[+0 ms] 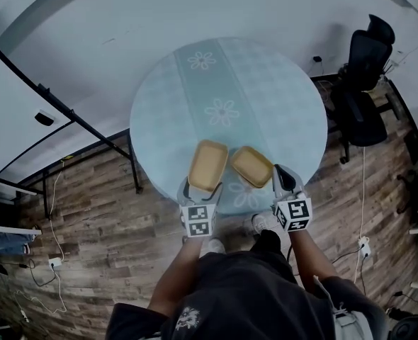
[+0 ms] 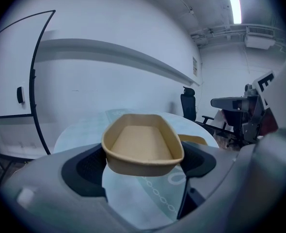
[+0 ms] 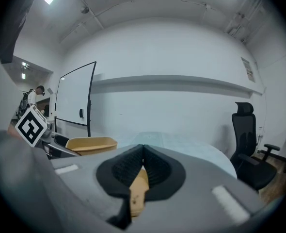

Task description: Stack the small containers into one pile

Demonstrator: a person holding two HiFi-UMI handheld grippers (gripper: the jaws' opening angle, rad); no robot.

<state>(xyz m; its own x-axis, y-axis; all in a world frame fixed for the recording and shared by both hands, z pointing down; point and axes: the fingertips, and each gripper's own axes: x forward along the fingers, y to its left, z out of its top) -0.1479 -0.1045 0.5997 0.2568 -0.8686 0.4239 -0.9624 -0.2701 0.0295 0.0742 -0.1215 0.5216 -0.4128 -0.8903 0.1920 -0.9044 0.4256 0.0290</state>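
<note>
Two tan oval containers are over the near edge of the round table [image 1: 266,83]. The left container [image 1: 207,165] [image 2: 142,147] sits crosswise between my left gripper's [image 1: 202,188] [image 2: 143,166] wide-set pads, which press its sides; it looks lifted slightly off the cloth. The right container [image 1: 251,166] [image 2: 194,140] lies just to its right. My right gripper [image 1: 278,176] [image 3: 143,166] is shut on that container's near rim, a tan strip [image 3: 138,191] pinched between the black pads. The left container [image 3: 90,143] also shows at the left of the right gripper view.
The table wears a pale blue cloth with flower prints [image 1: 222,110]. A black office chair [image 1: 365,69] stands at the right by a desk. A black whiteboard frame [image 1: 88,140] runs along the left wall. Cables and a power strip [image 1: 53,262] lie on the wooden floor.
</note>
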